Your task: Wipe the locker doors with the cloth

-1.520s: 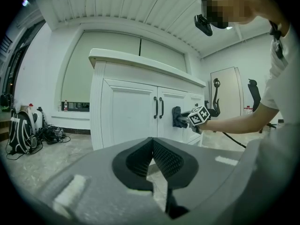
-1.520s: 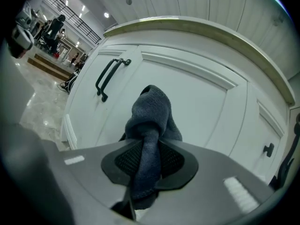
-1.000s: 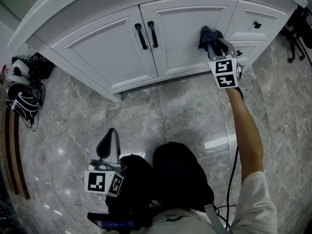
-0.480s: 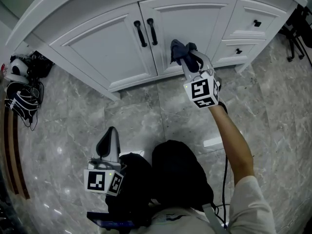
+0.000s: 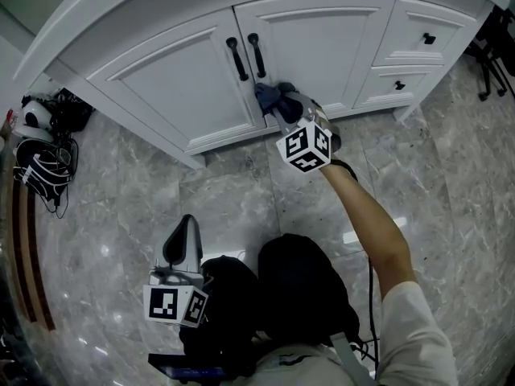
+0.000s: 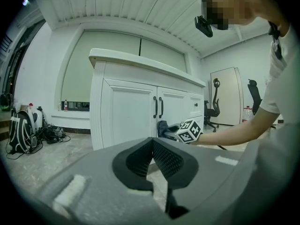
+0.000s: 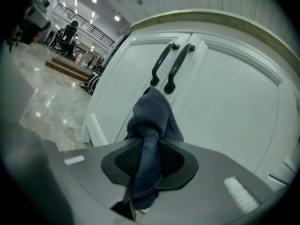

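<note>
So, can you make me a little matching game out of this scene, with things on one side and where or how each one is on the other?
Things:
1. cloth
2. left gripper
3. door handles
4. bags

Descriptions:
A. black, upright, side by side where the two doors meet
B. heaped on the floor past the left end of the cabinet
C. dark blue-grey, clamped in the right gripper, just below the handles
D. jaws together, nothing between them, held back from the cabinet

Pairs: 1-C, 2-D, 3-A, 4-B.
</note>
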{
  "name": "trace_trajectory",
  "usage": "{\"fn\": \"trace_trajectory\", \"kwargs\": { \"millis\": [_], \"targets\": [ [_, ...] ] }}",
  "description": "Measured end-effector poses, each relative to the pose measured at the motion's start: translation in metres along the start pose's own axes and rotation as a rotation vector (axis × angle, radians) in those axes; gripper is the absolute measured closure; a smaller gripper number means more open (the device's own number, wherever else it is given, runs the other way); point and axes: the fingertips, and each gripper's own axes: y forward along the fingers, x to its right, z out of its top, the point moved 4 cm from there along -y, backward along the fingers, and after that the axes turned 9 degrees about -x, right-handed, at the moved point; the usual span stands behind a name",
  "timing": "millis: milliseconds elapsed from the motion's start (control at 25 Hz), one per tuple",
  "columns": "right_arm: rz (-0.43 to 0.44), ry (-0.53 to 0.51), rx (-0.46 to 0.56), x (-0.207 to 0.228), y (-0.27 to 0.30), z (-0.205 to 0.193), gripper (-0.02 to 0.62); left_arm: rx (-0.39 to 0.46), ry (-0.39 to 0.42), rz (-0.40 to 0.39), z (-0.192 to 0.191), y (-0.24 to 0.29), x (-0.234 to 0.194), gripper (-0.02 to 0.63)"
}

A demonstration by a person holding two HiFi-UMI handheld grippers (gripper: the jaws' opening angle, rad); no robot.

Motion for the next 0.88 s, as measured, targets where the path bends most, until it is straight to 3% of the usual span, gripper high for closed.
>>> {"fn": "trace_trajectory", "kwargs": {
  "millis": [320, 880],
  "targets": [
    [-0.025, 0.038, -0.043, 0.027, 0.003, -0.024, 0.514, -0.006, 0.003, 0.011, 0.0, 0.002, -0.005, 0.604],
    [-0.193, 0.137, -0.182, 0.124, -0.033, -0.101, 0.514, -0.01, 0.013, -0.008, 0.002, 0.005, 0.007, 0.604]
  ]
}}
